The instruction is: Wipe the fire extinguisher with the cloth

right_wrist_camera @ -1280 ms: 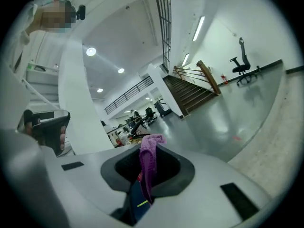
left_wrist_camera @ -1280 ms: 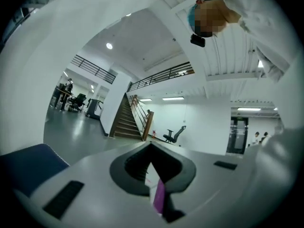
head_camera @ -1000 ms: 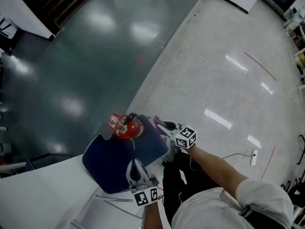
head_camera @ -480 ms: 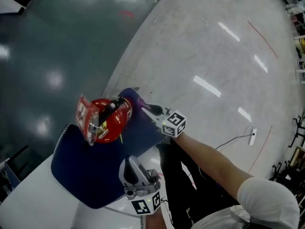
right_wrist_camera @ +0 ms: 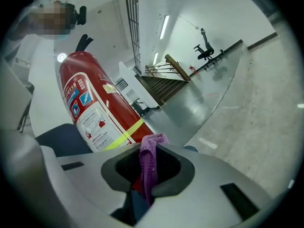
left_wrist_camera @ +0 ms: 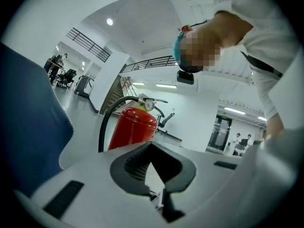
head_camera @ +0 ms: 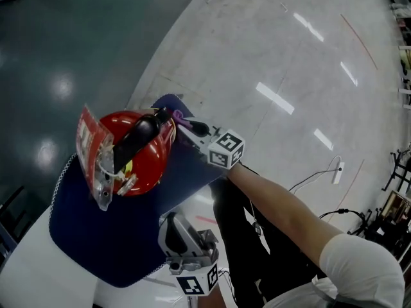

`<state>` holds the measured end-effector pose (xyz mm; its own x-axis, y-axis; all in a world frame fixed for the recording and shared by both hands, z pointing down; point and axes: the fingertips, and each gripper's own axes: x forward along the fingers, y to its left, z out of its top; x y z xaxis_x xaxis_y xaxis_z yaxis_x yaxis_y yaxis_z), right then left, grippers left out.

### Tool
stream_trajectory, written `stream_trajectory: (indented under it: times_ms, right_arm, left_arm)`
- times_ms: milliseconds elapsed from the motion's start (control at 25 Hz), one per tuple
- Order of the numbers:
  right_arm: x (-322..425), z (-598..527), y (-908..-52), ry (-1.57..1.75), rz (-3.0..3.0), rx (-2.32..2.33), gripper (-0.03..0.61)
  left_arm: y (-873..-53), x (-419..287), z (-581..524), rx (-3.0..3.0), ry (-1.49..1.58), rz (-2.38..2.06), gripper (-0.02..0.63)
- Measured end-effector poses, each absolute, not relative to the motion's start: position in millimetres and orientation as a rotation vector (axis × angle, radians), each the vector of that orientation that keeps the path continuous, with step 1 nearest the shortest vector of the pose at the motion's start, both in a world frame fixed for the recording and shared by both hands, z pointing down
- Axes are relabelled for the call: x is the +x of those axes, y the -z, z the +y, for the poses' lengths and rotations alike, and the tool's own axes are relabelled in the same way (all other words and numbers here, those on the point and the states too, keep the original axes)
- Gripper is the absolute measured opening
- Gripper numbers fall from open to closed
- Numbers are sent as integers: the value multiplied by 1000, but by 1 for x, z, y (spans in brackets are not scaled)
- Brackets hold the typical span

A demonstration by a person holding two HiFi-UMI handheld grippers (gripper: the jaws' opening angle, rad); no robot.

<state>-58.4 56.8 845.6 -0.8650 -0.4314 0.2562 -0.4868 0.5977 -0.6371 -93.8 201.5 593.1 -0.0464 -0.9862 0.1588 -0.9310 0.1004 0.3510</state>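
A red fire extinguisher (head_camera: pixel 138 153) with a black handle and hose stands upright on a dark blue mat (head_camera: pixel 103 236). My right gripper (head_camera: pixel 187 124) is shut on a purple cloth (head_camera: pixel 178 115), right beside the extinguisher's top on its right; I cannot tell whether the cloth touches it. In the right gripper view the cloth (right_wrist_camera: pixel 151 151) is pinched between the jaws, with the labelled red cylinder (right_wrist_camera: pixel 95 108) just behind. My left gripper (head_camera: pixel 173 226) is low over the mat's near edge, shut and holding nothing. Its own view shows the extinguisher (left_wrist_camera: pixel 133 129) a short way ahead.
The mat lies on a white surface (head_camera: pixel 32 281) at the lower left. Beyond it are dark green floor (head_camera: pixel 77 37) and pale grey floor (head_camera: pixel 289 56). A cable with a white plug block (head_camera: pixel 336 172) lies at the right. An office chair (left_wrist_camera: pixel 166 120) stands behind the extinguisher.
The head view has closed in, so the extinguisher looks larger and sits further left. The right gripper stays beside its top with the purple cloth. The left gripper stays low.
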Motion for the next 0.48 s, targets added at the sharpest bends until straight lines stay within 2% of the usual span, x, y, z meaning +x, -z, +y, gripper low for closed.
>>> stream_trajectory:
  times_ms: [480]
  right_arm:
    - [-60,61,-728,-1190,-2840,786,55]
  left_arm:
    - [-519,-88,207,1895,300,-2074,5]
